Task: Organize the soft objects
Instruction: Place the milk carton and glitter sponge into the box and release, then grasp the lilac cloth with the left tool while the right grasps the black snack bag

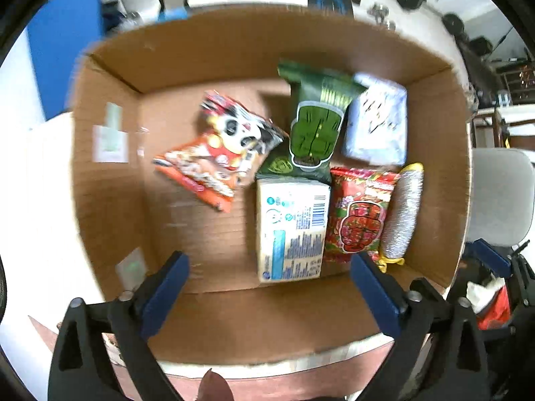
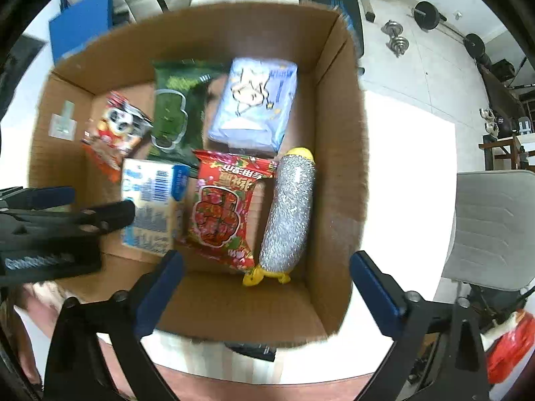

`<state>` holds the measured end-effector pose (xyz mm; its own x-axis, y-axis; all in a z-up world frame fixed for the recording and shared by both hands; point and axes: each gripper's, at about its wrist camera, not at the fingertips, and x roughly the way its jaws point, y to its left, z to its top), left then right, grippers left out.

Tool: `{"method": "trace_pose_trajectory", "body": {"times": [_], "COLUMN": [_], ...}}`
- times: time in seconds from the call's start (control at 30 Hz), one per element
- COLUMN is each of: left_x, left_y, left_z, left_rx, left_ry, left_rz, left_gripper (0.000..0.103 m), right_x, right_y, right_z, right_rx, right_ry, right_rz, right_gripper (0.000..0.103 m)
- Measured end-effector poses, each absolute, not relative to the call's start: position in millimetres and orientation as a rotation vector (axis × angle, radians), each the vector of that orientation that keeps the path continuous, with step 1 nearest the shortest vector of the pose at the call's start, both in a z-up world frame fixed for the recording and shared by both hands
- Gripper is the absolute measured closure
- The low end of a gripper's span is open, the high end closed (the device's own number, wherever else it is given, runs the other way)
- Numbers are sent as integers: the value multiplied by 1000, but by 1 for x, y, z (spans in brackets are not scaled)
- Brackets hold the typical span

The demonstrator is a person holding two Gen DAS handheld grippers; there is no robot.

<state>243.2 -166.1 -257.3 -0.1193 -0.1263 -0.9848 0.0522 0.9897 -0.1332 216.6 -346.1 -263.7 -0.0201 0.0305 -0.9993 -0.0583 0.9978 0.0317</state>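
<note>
I see six soft packs already inside the cardboard box (image 2: 337, 153); both my grippers' fingers gape wide, empty, so little seems left.

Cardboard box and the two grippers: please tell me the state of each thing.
cardboard box: open on top, six items inside
left gripper: open, empty, above the box
right gripper: open, empty, above the box
silver scrubber: lying along the right wall

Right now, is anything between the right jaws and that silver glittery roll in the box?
Nothing visible. The right gripper hangs open above the cardboard box, and the silver roll lies uncovered along the right wall, beside the red snack packet.
</note>
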Motion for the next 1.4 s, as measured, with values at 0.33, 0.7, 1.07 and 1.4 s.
{"method": "trace_pose_trajectory", "body": {"times": [0.33, 0.7, 1.07, 1.4], "left_x": [189, 115, 61, 71], "left_y": [-162, -128, -91, -107], "left_z": [-185, -158, -310, -380], "left_rx": [-32, -63, -330, -359], "left_ry": [1485, 1332, 1604, 1661], "left_rz": [-95, 58, 87, 111], "left_gripper": [1, 1, 20, 20], "right_x": [185, 119, 59, 73], "right_y": [-347, -355, -373, -347], "right_z": [-216, -180, -311, -378], "right_rx": [33, 109, 220, 130], "right_ry": [1471, 1354, 1571, 1628], "right_rz": [122, 171, 90, 57], "right_gripper": [0, 0, 2, 16]}}
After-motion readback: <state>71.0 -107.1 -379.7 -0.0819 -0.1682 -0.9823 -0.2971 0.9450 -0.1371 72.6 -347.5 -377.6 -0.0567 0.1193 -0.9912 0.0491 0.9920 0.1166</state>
